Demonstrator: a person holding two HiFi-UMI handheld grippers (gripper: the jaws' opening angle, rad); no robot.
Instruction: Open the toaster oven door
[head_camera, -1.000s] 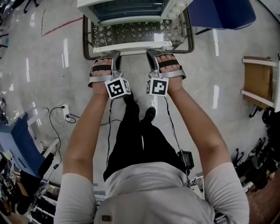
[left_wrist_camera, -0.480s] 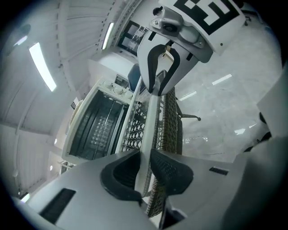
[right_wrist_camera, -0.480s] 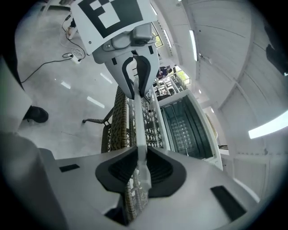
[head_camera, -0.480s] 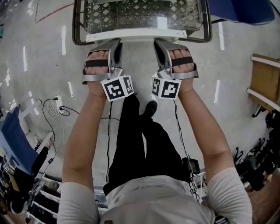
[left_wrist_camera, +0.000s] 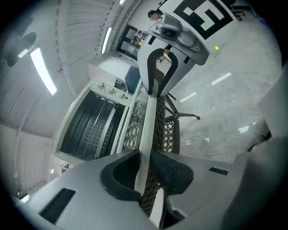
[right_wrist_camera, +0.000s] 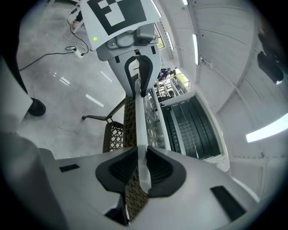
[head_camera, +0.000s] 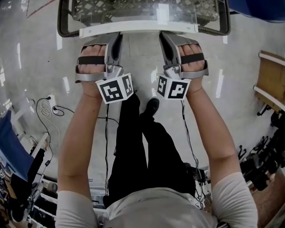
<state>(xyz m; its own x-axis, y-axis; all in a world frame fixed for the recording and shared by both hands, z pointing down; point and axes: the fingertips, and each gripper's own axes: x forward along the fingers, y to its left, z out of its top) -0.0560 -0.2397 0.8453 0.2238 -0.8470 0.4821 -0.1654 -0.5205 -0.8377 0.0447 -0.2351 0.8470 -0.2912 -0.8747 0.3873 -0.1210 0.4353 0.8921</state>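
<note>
The handle (head_camera: pixel 138 27) runs crosswise just ahead. The left hand-held gripper (head_camera: pixel 117 36) and right hand-held gripper (head_camera: pixel 165 36) both pinch it, side by side and equally near. The door (head_camera: pixel 133 12) lies flat, with the oven (left_wrist_camera: pixel 87 128) beyond.

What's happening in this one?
A person holds a gripper in each hand at a toaster oven. The left claw and the right claw both pinch the white door handle. The door lies lowered, roughly flat, and the oven cavity stands open. The oven sits on a dark woven stand.
</note>
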